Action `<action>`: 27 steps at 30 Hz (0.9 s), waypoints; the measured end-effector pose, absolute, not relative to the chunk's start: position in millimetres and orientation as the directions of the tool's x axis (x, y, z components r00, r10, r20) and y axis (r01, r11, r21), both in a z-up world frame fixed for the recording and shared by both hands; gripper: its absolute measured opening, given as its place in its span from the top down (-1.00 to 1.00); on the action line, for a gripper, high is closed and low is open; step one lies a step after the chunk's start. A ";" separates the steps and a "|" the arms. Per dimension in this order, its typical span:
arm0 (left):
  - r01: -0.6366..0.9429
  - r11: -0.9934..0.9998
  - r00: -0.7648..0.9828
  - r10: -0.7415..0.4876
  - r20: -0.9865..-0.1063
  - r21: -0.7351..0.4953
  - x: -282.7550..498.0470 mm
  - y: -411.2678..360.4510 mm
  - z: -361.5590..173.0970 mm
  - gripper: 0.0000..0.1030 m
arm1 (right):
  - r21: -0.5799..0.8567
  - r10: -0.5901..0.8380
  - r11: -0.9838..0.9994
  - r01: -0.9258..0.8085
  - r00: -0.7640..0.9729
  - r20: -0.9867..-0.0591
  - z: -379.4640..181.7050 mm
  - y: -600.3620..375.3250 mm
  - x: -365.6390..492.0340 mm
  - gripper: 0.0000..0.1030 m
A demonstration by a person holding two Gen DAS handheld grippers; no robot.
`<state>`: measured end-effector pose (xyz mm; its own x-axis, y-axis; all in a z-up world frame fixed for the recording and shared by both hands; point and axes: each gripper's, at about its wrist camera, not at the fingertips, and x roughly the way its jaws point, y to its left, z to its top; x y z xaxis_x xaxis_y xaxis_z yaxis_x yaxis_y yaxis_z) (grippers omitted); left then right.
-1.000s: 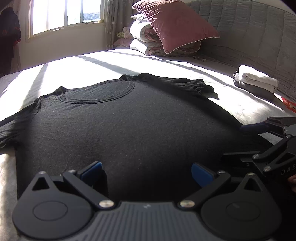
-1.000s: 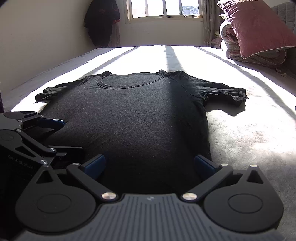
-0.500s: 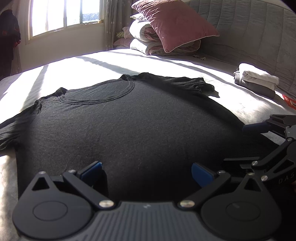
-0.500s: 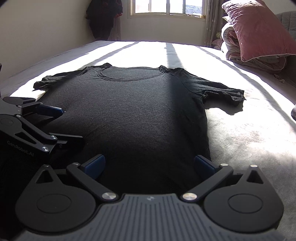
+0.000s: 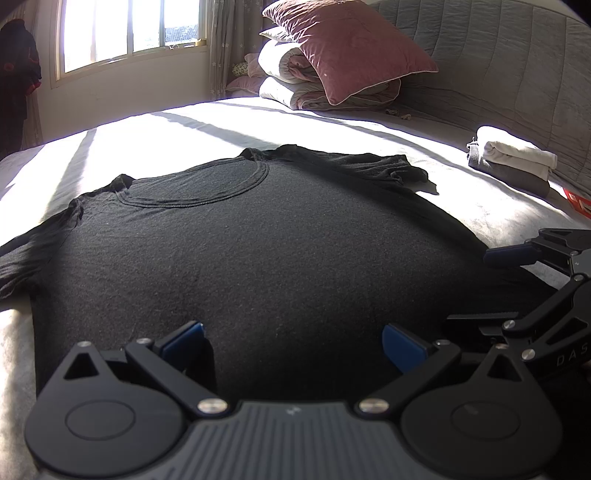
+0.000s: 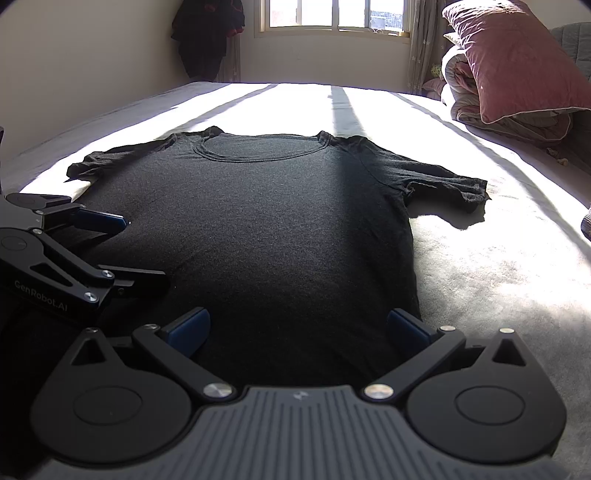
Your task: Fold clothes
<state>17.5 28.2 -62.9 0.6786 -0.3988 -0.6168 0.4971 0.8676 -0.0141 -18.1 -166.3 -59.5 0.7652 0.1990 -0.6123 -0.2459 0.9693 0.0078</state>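
A black T-shirt (image 5: 258, 236) lies flat on the white bed, collar away from me; it also shows in the right wrist view (image 6: 280, 214). My left gripper (image 5: 293, 339) is open and empty over the shirt's bottom hem, left part. My right gripper (image 6: 297, 326) is open and empty over the hem's right part, its right finger near the shirt's right edge. Each gripper shows in the other's view: the right gripper (image 5: 491, 288) at the right, the left gripper (image 6: 136, 251) at the left, both with jaws apart.
A pink pillow (image 5: 347, 44) on folded duvets lies at the head of the bed by the grey headboard (image 5: 517, 74). A folded stack of clothes (image 5: 513, 162) sits at the right. A dark garment (image 6: 210, 33) hangs by the window. Sunlit sheet (image 6: 498, 258) right of the shirt.
Both grippers have crept slightly forward over the hem and tilted a little; the shirt has not moved. Both stay open.
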 end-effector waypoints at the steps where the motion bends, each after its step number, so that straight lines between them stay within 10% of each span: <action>1: 0.497 0.868 0.679 -0.399 -0.617 -0.014 17.5 28.2 -62.7 -0.99 | 0.009 0.200 0.969 -0.246 0.764 -0.613 -59.1 -166.5 -18.0 -1.00; 27: 0.499 0.867 0.678 -0.404 -0.614 -0.019 17.6 29.2 -63.1 -0.99 | 0.245 0.175 0.969 -0.028 0.777 -0.605 14.5 -263.6 47.4 -1.00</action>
<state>17.6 29.2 -63.1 0.6778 -0.4038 -0.6145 0.4986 0.8666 -0.0195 47.4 -263.6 14.5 0.7769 0.1751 -0.6048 -0.0277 0.9691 0.2451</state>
